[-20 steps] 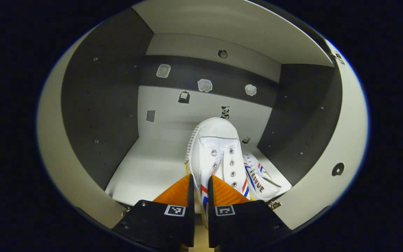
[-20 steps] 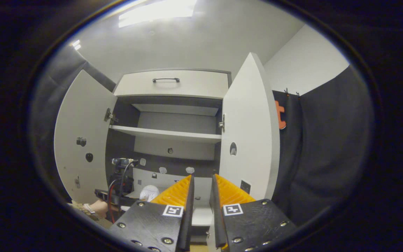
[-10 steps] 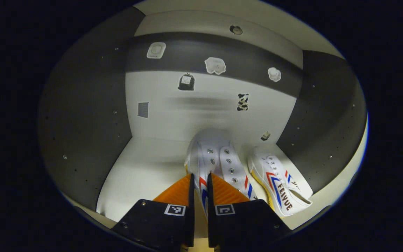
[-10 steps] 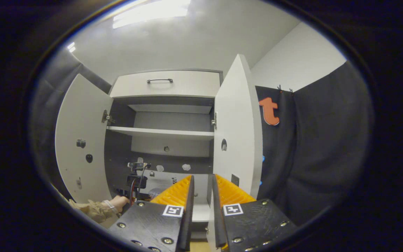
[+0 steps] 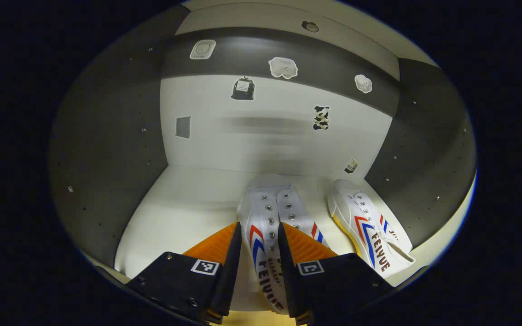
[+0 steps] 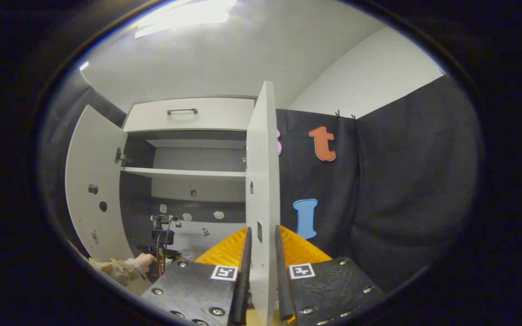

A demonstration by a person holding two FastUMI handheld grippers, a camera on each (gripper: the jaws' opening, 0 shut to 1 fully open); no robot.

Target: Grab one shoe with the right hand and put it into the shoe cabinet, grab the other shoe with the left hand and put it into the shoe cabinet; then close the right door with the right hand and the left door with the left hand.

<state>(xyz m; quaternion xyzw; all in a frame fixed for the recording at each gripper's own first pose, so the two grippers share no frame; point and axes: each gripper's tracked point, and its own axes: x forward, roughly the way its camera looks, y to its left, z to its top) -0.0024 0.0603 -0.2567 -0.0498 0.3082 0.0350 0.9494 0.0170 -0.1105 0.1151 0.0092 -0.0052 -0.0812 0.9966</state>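
Now the second shoe (image 5: pixel 268 235) is being set on the cabinet floor (image 5: pixel 188 217), toe toward the back edge, between the part-opened left tool (image 5: pixel 257 237); the right tool (image 6: pixel 261 253), narrow, is being lined up astride the right door (image 6: pixel 262 181) edge, contact unclear.

At the bottom centre of the left gripper view, the left gripper (image 5: pixel 257 231) has its fingers parted. The right gripper (image 6: pixel 262 235) sits bottom centre of its view, fingers narrowly apart. A hand (image 6: pixel 145 261) shows lower left there.
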